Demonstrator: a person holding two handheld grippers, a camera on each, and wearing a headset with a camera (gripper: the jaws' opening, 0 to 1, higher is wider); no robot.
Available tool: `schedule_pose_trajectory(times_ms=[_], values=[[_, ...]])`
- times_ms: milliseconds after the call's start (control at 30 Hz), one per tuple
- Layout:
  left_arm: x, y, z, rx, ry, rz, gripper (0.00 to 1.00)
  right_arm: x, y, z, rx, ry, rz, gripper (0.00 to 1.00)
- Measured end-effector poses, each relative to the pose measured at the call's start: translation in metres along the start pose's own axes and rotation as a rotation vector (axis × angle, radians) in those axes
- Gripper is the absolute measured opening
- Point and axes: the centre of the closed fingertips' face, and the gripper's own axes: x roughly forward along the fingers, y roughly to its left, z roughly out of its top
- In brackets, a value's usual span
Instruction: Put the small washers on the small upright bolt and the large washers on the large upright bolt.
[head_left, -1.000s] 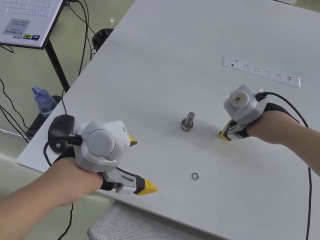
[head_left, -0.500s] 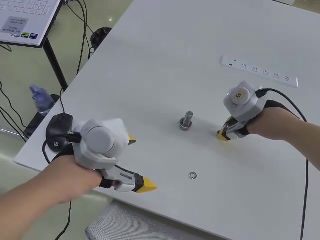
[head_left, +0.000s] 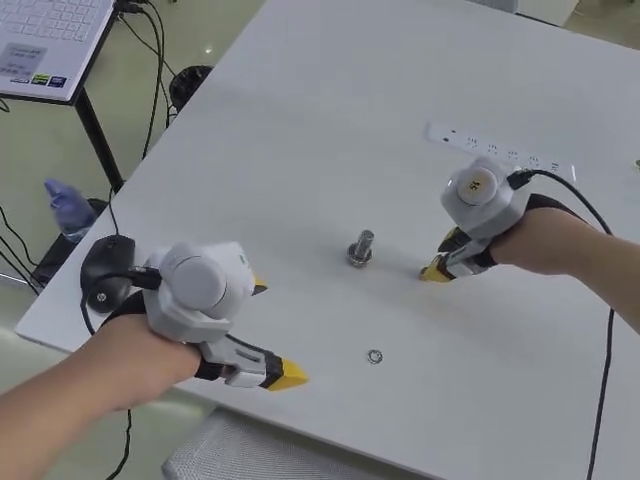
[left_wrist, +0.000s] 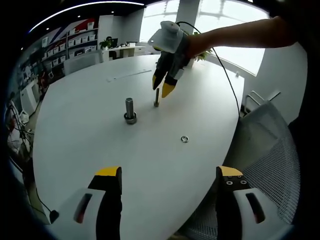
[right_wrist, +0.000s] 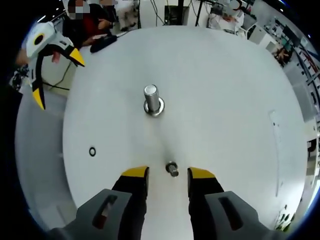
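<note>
White table (head_left: 300, 120). Large bolt (head_left: 361, 249) stood upright near the middle, long axis vertical, shaft up – grey metal w/ a wider ring at its foot. Small bolt (right_wrist: 172, 168), thin, also stood upright to the right of it, between the right gripper's (right_wrist: 168, 173) jaws – part spread either side & not seen touching it. One washer (head_left: 374, 356) lay flat on the table, apart from both bolts, nearer the person. Left gripper (head_left: 275, 332) hovered over the near edge, jaws wide apart, holding nothing.
</note>
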Motion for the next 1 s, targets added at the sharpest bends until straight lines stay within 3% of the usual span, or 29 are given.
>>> schedule_pose_trajectory(times_ms=[167,333,700,1000], values=[[-0.003,-0.003,0.006,0.011,-0.012,0.001,0.76,-0.011,0.005,0.003,-0.006,-0.011,-0.012,0.32],[-0.008,0.001,0.013,0.023,-0.034,0.018,0.77,-0.016,0.002,0.004,-0.008,-0.016,-0.019,0.32],[-0.014,-0.002,0.013,0.019,-0.038,0.038,0.78,-0.033,0.035,0.004,-0.027,-0.027,-0.018,0.3],[-0.017,-0.004,0.008,0.022,-0.023,0.058,0.81,-0.033,0.061,0.002,-0.025,-0.05,0.009,0.3]])
